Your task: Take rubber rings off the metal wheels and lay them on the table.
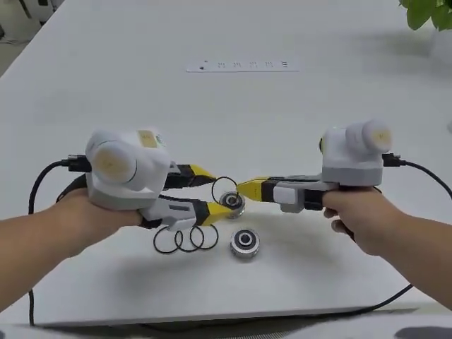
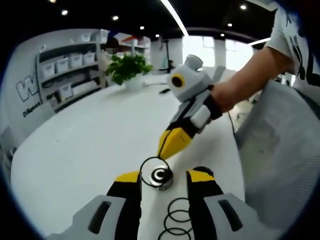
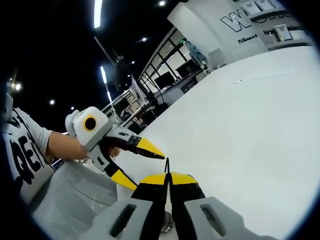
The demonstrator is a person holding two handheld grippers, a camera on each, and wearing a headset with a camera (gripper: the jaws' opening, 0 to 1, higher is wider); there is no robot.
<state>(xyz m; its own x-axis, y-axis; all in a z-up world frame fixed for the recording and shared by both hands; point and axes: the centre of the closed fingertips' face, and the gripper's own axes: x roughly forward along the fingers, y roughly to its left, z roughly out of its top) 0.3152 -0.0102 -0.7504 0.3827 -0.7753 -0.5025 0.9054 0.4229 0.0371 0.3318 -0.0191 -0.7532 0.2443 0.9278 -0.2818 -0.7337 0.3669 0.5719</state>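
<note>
A metal wheel (image 1: 232,202) stands between the spread yellow jaws of my left gripper (image 1: 210,192). In the left gripper view the wheel (image 2: 159,176) sits in the gap, apart from both fingertips (image 2: 128,178). My right gripper (image 1: 244,189) comes in from the right and is shut on a thin black rubber ring (image 1: 224,178), which it holds stretched up off that wheel. The ring (image 3: 167,164) pokes up as a black line from its closed jaws. A second wheel (image 1: 244,241) lies on the table nearer me. Three loose rings (image 1: 186,240) lie left of it.
The white table (image 1: 296,106) has a white label strip (image 1: 244,66) far ahead and a green plant (image 1: 427,10) at the far right corner. Black cables (image 1: 424,173) trail from both grippers; one runs along the near table edge.
</note>
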